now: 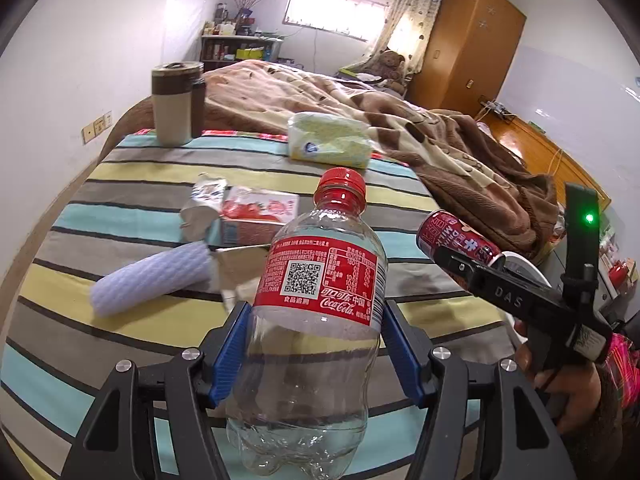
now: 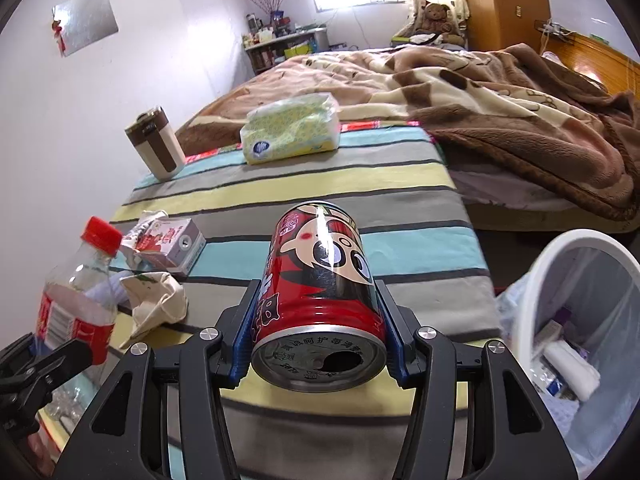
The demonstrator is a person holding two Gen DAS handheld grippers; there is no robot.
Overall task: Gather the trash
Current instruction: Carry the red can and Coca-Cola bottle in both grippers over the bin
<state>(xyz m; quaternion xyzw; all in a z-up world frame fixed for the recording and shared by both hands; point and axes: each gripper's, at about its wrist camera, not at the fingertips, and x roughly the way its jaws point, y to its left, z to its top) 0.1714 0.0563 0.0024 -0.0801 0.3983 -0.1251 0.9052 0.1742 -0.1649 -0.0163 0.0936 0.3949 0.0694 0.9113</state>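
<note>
right wrist view: can and bottle both in hand, bin close by on the right

right claw [image 2: 316, 332] is clenched on the red can [image 2: 320, 280], long axis running away along the fingers, opened end nearest. white bin [image 2: 568, 276] sits just beside it, lower right, so this hand is nearer. left claw [image 1: 316, 356] grips an upright empty bottle [image 1: 316, 296]. farther off, a carton [image 2: 168, 246] lies on the striped cloth [image 2: 360, 184].

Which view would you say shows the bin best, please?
The right wrist view: the bin sits at the lower right beside the bed, its white rim, liner and the trash inside all visible. In the left wrist view only a sliver of white rim shows behind the right gripper and its can.
</note>
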